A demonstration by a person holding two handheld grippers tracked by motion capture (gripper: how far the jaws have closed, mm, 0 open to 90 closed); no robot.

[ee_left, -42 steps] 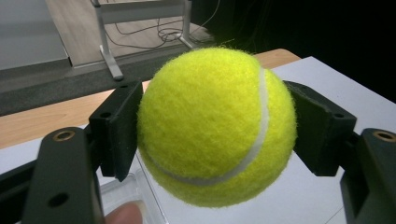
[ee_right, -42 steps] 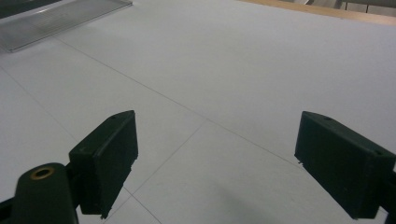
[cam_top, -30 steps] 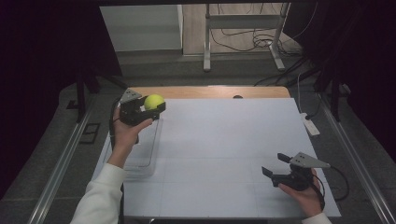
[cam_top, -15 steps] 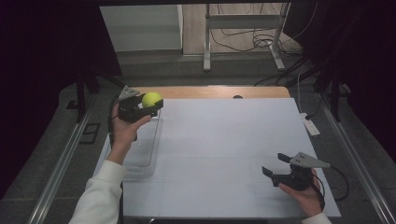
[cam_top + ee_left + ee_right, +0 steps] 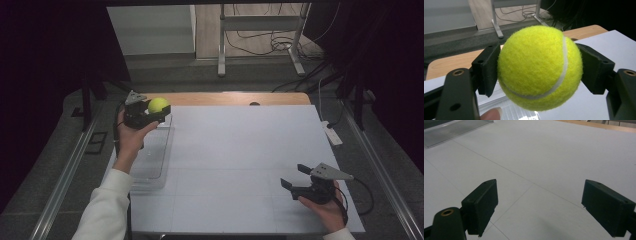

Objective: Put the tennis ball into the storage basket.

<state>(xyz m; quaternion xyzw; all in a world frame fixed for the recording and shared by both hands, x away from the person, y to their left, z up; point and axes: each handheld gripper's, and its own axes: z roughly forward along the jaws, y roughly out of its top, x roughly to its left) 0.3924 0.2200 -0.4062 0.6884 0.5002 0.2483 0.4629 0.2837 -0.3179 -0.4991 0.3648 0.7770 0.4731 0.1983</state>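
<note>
1. Nearest the person, at about 4 o'clock on the counter (image 5: 240,150), the right tool (image 5: 295,176) sits low over the white surface in the right hand (image 5: 325,207), its jaws spread wide with nothing between them.
2. In the right gripper view the same right tool (image 5: 541,205) looks across bare white sheet crossed by thin grey lines, both black pads well apart.
3. At about 8 o'clock, a clear plastic tray (image 5: 150,165) lies along the left edge of the counter; its ribbed wall shows at the top left of the right gripper view (image 5: 454,132).
4. The left forearm in a white sleeve (image 5: 107,205) rises from the bottom edge toward 10 o'clock, where the left hand (image 5: 131,142) holds the left tool (image 5: 156,111) raised above the far end of the tray.
5. The left tool grips a yellow-green tennis ball (image 5: 158,105); in the left gripper view the ball (image 5: 539,67) is pinched on both sides by the black pads, its white seam curving down the right side.
6. No brand or writing can be read on the ball.
7. A fingertip (image 5: 491,115) shows at the bottom of the left gripper view.
8. Beyond the white sheet, at 12 o'clock, a strip of bare wood counter edge (image 5: 230,98) shows, then metal legs (image 5: 220,45) and loose cables (image 5: 260,42) on the floor.
</note>
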